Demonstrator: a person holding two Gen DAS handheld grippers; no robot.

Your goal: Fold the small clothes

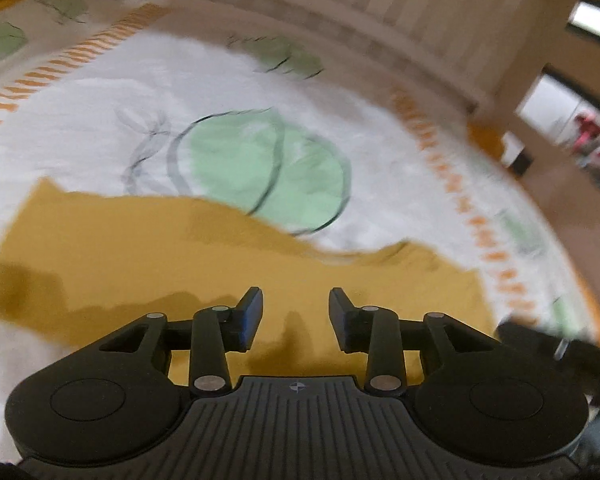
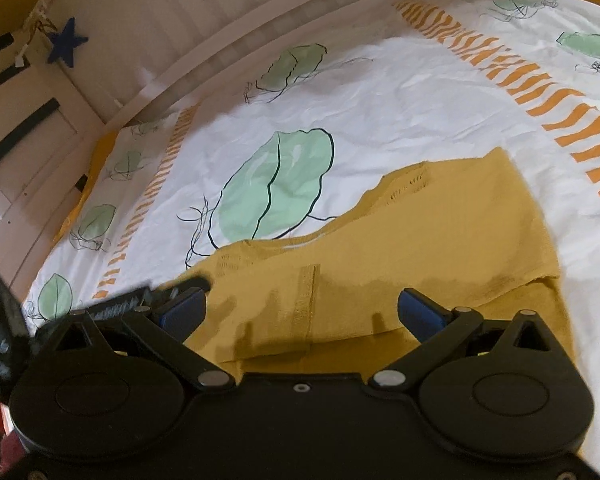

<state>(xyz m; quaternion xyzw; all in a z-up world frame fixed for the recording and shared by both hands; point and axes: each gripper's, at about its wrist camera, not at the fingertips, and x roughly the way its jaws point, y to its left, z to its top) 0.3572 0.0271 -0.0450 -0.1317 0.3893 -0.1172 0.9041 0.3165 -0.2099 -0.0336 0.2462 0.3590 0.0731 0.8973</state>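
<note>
While both sets of jaws stand apart with nothing between them, the left gripper hovers over the mustard garment with a moderate gap between its blue-faced fingers, and the right gripper is spread much wider above the same mustard garment. No readable writing or brand shows on either tool; only a small round target mark sits on the left gripper's ribbed body, and the left view is blurred. In the right wrist view a vertical seam runs up the cloth between the fingers, and a folded lower edge of the garment lies just ahead of the gripper body. The garment lies flat on the bedsheet, its long axis running across the view from lower left to upper right, with perforated knit trim along its far, wavy edge. That far edge overlaps the near rim of a large green leaf print. Beyond it the white sheet stretches bare toward the bed's far edge, bounded by orange striped bands on either side. Behind the bed's far edge rises a pale slatted headboard, with a blue star hanging near its left end.
</note>
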